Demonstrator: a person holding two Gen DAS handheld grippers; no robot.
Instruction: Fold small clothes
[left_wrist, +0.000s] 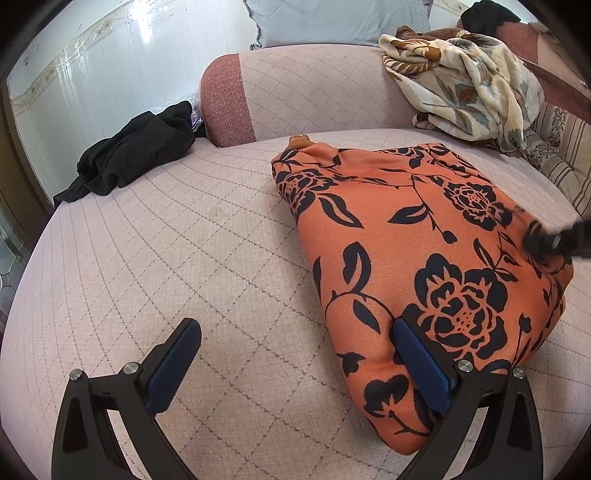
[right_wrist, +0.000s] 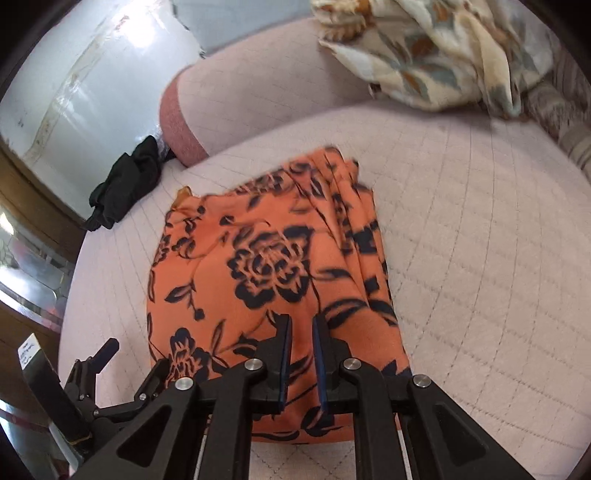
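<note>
An orange garment with black flowers (left_wrist: 424, 258) lies folded on the pink quilted cushion (left_wrist: 184, 258). My left gripper (left_wrist: 295, 328) is open and empty at the garment's near left edge; its right finger (left_wrist: 421, 354) rests on the cloth. In the right wrist view the same garment (right_wrist: 266, 266) lies under my right gripper (right_wrist: 302, 325), whose pads stand nearly together with a narrow gap, above the cloth; nothing shows pinched between them. The right gripper's tip shows blurred in the left wrist view (left_wrist: 546, 240).
A black garment (left_wrist: 136, 162) lies at the cushion's far left edge. A cream floral blanket (left_wrist: 469, 81) is heaped at the back right against the sofa backrest (left_wrist: 295, 88). The left gripper's body shows in the right wrist view (right_wrist: 92, 387).
</note>
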